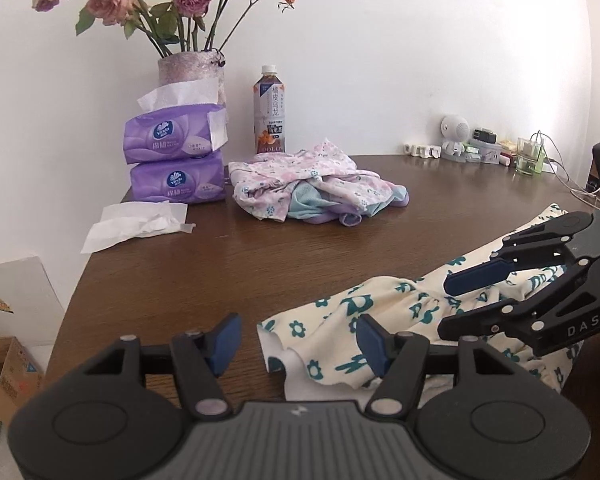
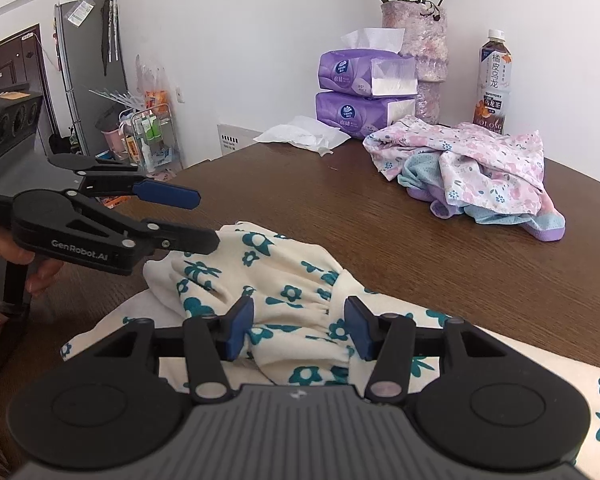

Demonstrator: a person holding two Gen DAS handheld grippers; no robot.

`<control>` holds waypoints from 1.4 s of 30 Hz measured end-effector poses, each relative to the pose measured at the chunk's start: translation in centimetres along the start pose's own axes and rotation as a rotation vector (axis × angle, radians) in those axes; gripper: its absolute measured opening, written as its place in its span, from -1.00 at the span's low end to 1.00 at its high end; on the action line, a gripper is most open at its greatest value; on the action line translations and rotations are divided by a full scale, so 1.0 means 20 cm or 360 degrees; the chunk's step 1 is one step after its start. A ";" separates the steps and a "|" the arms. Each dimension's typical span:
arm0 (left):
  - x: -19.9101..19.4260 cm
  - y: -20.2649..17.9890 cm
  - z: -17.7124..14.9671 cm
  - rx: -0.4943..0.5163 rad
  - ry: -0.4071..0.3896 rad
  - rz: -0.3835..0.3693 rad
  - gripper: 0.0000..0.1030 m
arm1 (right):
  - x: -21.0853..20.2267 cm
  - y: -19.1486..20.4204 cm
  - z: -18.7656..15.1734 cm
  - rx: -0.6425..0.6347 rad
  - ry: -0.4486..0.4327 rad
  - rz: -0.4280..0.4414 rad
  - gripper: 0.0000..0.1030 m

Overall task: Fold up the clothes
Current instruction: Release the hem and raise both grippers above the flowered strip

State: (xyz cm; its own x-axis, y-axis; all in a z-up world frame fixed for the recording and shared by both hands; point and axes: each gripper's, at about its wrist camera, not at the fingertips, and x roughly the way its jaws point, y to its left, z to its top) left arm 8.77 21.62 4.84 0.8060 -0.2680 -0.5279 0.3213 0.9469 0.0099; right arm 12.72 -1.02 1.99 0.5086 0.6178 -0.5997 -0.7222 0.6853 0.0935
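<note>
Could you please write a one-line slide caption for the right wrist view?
Both open grippers, right gripper and left gripper, hover over a cream floral garment on the wooden table.

1. We see bare wooden table (image 1: 204, 264) between the cream floral garment (image 1: 340, 332) at the near edge and the pile of pastel clothes (image 1: 316, 184) further back: open room for a gripper.
2. Along the wall stand two stacked tissue packs (image 1: 176, 156), a vase of roses (image 1: 192, 68) and a tea bottle (image 1: 270, 110), closing off the far left.
3. A loose tissue (image 1: 136, 224) lies at the table's left edge.
4. The left gripper (image 1: 296, 340) and right gripper (image 1: 456, 300), both spread wide, hover close together over the garment.
</note>
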 end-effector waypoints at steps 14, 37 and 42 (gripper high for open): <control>-0.22 -0.16 -0.13 -0.0366 -0.0098 0.0128 0.90 | -0.27 -0.11 -0.12 0.0079 -0.0123 -0.0087 0.93; -0.13 -0.65 -0.22 -0.0195 0.0153 0.0249 0.78 | -0.63 -0.51 -0.42 0.0131 -0.0069 -0.0297 0.99; -0.06 -0.59 -0.19 -0.0212 0.0157 0.0228 0.76 | -0.59 -0.56 -0.44 0.0130 -0.0006 -0.0329 0.99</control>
State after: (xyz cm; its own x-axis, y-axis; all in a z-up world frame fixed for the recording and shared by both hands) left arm 2.16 11.51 2.24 0.7839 -0.1162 -0.6099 0.1328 0.9910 -0.0181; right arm 10.61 -19.47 1.01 0.6439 0.4625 -0.6096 -0.5621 0.8264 0.0332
